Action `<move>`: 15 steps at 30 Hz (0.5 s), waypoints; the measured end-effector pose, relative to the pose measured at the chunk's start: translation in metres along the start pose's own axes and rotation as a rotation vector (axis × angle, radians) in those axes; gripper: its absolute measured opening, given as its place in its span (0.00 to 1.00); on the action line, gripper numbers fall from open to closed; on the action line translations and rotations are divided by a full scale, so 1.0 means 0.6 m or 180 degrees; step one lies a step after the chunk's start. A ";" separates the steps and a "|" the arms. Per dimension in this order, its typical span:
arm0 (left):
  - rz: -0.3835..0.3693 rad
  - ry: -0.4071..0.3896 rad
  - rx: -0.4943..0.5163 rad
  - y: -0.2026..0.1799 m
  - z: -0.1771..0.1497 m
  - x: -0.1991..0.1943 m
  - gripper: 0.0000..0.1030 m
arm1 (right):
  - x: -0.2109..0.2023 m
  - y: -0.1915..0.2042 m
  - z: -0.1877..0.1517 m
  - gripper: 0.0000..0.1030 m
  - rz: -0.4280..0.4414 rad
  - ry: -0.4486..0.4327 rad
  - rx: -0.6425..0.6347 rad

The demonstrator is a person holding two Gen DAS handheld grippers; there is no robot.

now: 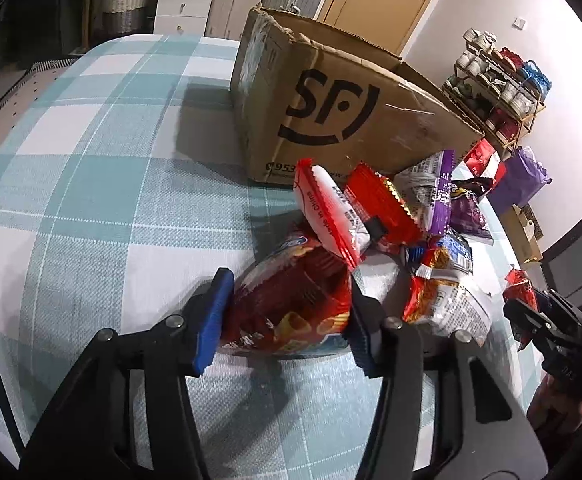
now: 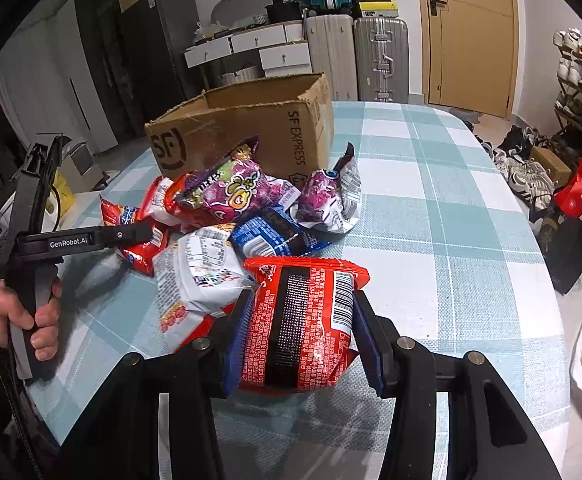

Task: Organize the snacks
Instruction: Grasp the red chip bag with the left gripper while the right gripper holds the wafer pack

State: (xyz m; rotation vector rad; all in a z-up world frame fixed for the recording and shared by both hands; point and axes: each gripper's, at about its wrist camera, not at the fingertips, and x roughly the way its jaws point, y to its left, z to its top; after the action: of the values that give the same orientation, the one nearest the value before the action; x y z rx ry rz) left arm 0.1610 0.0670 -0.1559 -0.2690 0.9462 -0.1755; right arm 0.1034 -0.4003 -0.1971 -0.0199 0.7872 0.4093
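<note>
Red, crinkly foil chip bag [image 1: 291, 308] sits pinched in the left gripper [image 1: 285, 320] above the checked tabletop [image 1: 91, 200]; the right gripper [image 2: 299, 332] squeezes a red barcode-printed snack packet [image 2: 303, 320]. Both look light, puffy, slippery and crushable, best held across the middle. Roughly seven loose packets lie beside one open brown cardboard box [image 2: 243, 132].

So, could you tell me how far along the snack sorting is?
Done: nothing visibly boxed; the cardboard box interior is mostly hidden. In hand: left gripper jaws pinch a red chip bag; right gripper jaws pinch a red packet. Left: the snack pile.
</note>
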 end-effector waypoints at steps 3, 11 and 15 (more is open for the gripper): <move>-0.0005 0.0004 -0.0027 0.002 -0.006 -0.006 0.47 | -0.005 0.001 -0.001 0.47 0.0003 -0.0015 0.0011; -0.0020 -0.0052 -0.0039 -0.004 -0.027 -0.043 0.46 | -0.027 -0.001 -0.004 0.47 0.0124 -0.0082 0.0193; -0.0043 -0.0088 -0.0049 -0.003 -0.031 -0.059 0.44 | -0.035 0.009 -0.002 0.47 0.0145 -0.0110 0.0171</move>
State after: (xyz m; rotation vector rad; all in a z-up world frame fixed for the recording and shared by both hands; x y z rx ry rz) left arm 0.1256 0.0719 -0.1384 -0.2915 0.9187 -0.1763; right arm 0.0873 -0.4030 -0.1826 0.0553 0.7654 0.4304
